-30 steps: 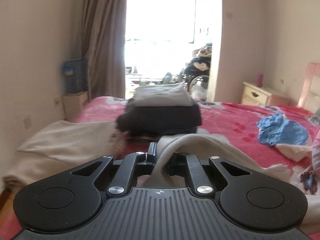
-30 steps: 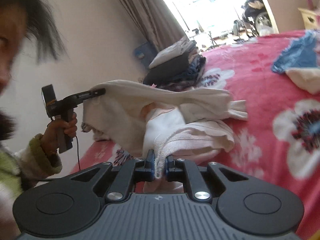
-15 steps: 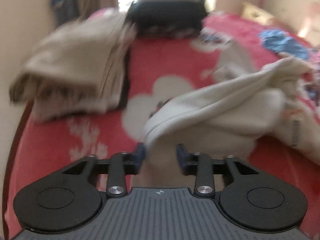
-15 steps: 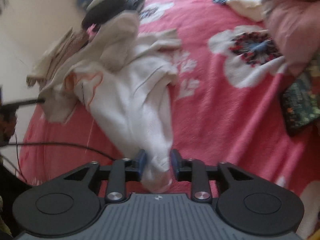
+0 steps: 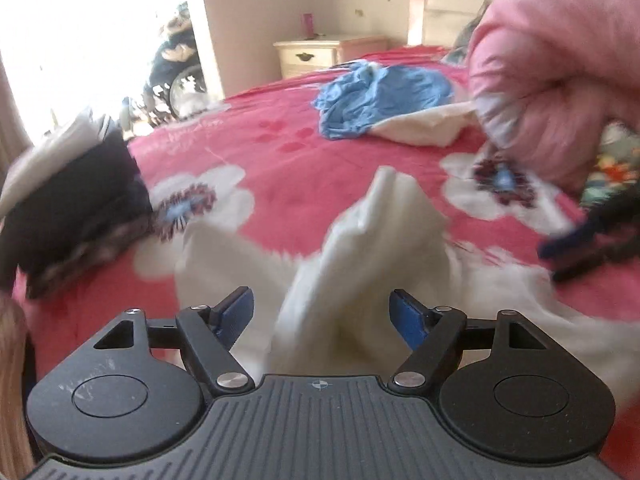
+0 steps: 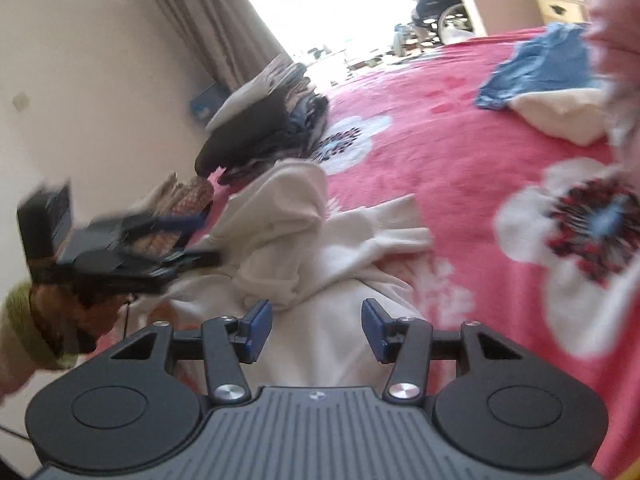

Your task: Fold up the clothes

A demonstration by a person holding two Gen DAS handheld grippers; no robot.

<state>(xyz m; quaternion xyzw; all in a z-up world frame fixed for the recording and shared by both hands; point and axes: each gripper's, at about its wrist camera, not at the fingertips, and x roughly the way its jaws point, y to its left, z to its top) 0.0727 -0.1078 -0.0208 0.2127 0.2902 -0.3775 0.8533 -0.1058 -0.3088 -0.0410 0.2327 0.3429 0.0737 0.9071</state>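
Note:
A crumpled white garment [image 5: 372,248] lies on the red flowered bedspread [image 5: 304,160]. My left gripper [image 5: 322,312] hangs low over its near end. Its jaws are opening, and a raised fold stands between the blue pads without being pressed. In the right wrist view the same garment [image 6: 296,240] lies heaped ahead of my right gripper [image 6: 316,326]. Those jaws are opening too, with cloth lying loose between them. The left gripper [image 6: 196,240] shows there as a dark blur at the garment's left side, held by a hand in a green cuff [image 6: 28,320].
A stack of folded dark and light clothes [image 5: 72,208] sits at the bed's left edge, with a beige folded piece [image 6: 180,196] nearer. A blue garment [image 5: 380,96] on a cream one lies farther back. A pink quilt [image 5: 560,72] bulges at right. A nightstand [image 5: 312,54] stands beyond.
Both grippers were shut on the white garment and held it up. They have dropped to the bed and opened, and the garment now lies loose. The left view has swung right.

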